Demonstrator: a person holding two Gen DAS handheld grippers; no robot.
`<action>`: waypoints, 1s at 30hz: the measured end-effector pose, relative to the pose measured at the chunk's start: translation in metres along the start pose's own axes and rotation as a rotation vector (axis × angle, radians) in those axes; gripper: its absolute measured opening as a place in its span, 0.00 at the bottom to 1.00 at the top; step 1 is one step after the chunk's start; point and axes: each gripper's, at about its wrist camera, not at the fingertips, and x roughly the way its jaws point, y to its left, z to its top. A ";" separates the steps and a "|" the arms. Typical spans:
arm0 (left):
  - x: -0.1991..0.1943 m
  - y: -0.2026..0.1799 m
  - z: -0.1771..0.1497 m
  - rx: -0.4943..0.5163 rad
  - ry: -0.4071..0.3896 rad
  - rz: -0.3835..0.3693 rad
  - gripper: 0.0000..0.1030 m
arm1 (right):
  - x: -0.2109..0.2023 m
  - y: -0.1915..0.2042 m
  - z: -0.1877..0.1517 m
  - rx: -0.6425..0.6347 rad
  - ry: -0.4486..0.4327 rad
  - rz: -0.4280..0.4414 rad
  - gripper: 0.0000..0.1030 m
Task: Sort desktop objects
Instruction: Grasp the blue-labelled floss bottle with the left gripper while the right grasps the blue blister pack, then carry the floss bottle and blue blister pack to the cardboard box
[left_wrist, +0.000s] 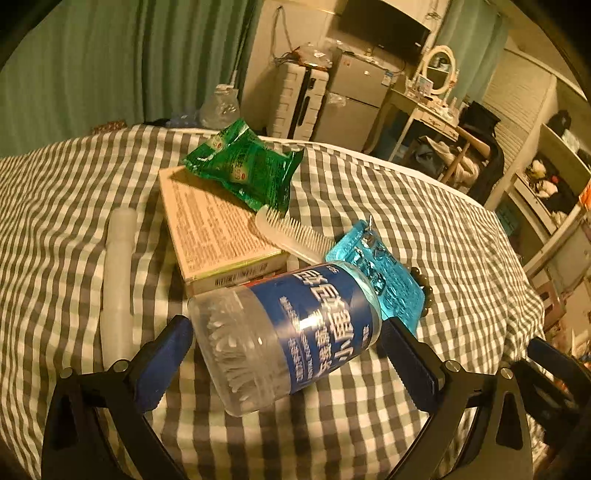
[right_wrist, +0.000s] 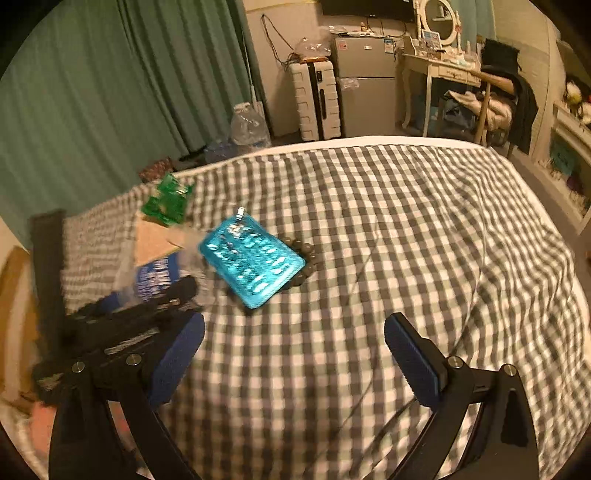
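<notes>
The left gripper (left_wrist: 286, 349) stands spread wide around a clear plastic jar of cotton swabs with a blue label (left_wrist: 284, 338), which lies on its side on the grey-and-white checked cloth (left_wrist: 424, 206), its pads not visibly touching it. Just behind the jar lie a beige printed cardboard box (left_wrist: 214, 236), a white plastic comb (left_wrist: 295, 234) and a turquoise blister pack (left_wrist: 384, 273). The right gripper (right_wrist: 293, 356) hangs spread and empty over bare cloth, to the jar's right.

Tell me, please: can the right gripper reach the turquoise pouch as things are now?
Probably yes. The right gripper is open and empty, and only bare checked cloth lies between it and the turquoise pouch.
</notes>
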 end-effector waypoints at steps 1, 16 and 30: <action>-0.002 -0.002 -0.003 -0.009 -0.006 0.017 1.00 | 0.001 0.000 0.000 0.002 -0.001 -0.008 0.95; -0.029 0.026 -0.038 0.021 -0.063 0.065 0.98 | 0.033 0.024 0.013 -0.134 -0.006 0.012 0.95; -0.047 0.057 -0.043 -0.120 -0.147 0.098 0.95 | 0.093 0.054 0.022 -0.204 0.085 -0.007 0.47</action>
